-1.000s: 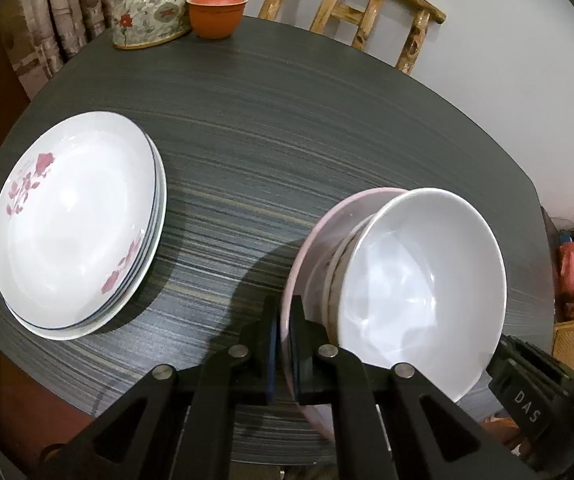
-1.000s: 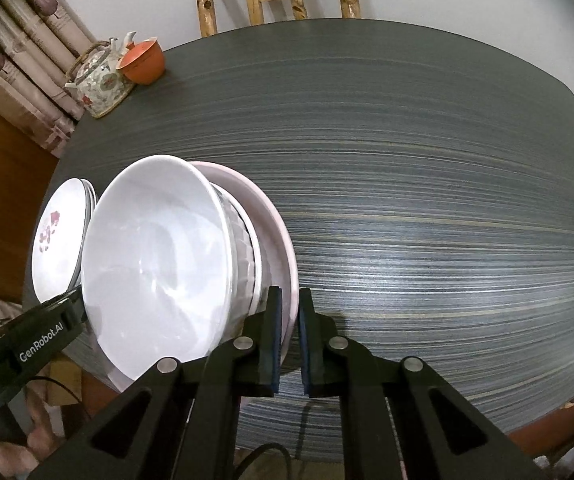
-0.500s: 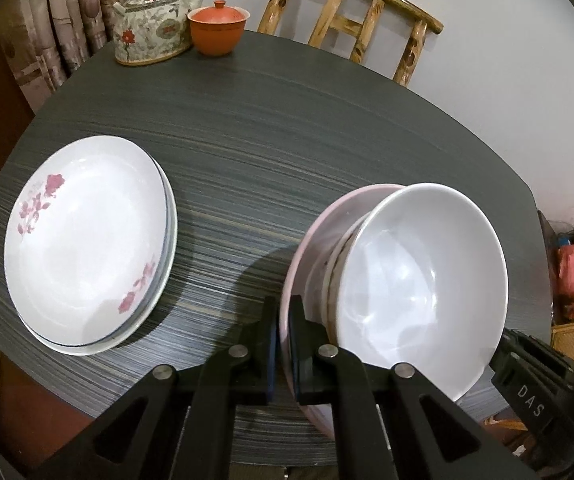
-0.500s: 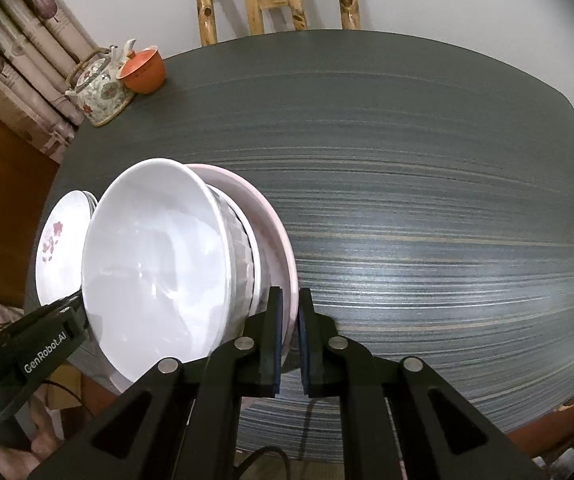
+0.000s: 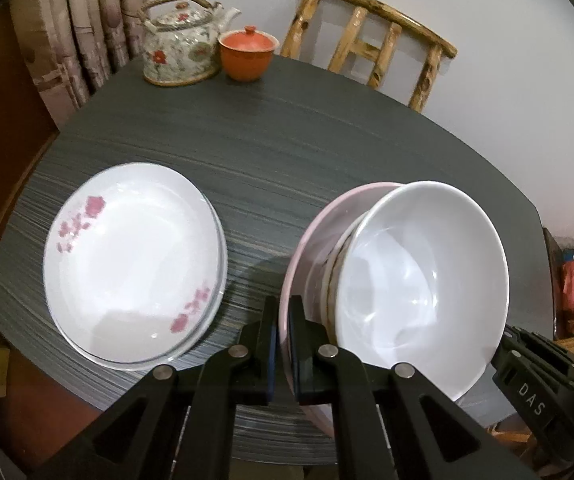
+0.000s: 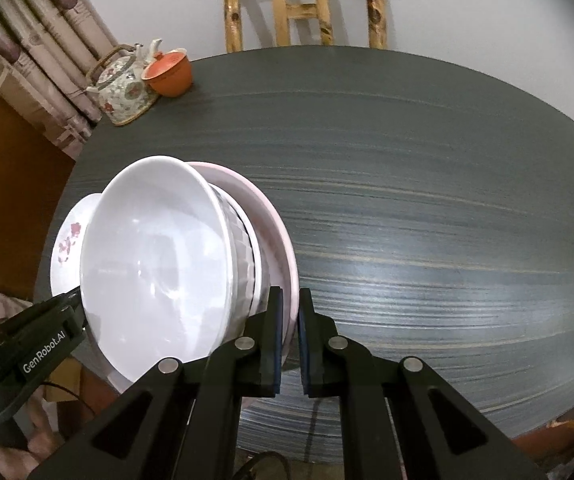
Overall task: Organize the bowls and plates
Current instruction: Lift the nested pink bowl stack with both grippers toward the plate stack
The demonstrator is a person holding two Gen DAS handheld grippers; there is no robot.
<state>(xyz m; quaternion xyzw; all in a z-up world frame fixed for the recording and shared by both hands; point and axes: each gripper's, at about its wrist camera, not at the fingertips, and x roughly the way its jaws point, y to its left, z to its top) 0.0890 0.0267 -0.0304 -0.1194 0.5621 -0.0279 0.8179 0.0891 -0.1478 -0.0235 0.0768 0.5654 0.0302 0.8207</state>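
Note:
A pink plate (image 5: 319,224) carries nested bowls, the top one a large white bowl (image 5: 419,280). My left gripper (image 5: 283,312) is shut on the plate's near left rim. My right gripper (image 6: 290,308) is shut on the opposite rim of the same pink plate (image 6: 275,232), with the white bowl (image 6: 155,264) to its left. The stack hangs tilted above the dark table (image 5: 287,140). Two stacked white plates with pink flowers (image 5: 131,264) lie flat on the table's left side; they show behind the bowl as flowered plates (image 6: 69,244) in the right wrist view.
A floral teapot (image 5: 181,40) and an orange lidded cup (image 5: 249,54) stand at the table's far left corner. A wooden chair (image 5: 371,36) stands behind the table by the wall. Curtains (image 5: 87,32) hang at the left. The table's right half (image 6: 427,200) is bare.
Both grippers have risen with the pink plate and bowls, so the table, teapot and chair sit lower and farther off in both views. The flowered plates have not moved.

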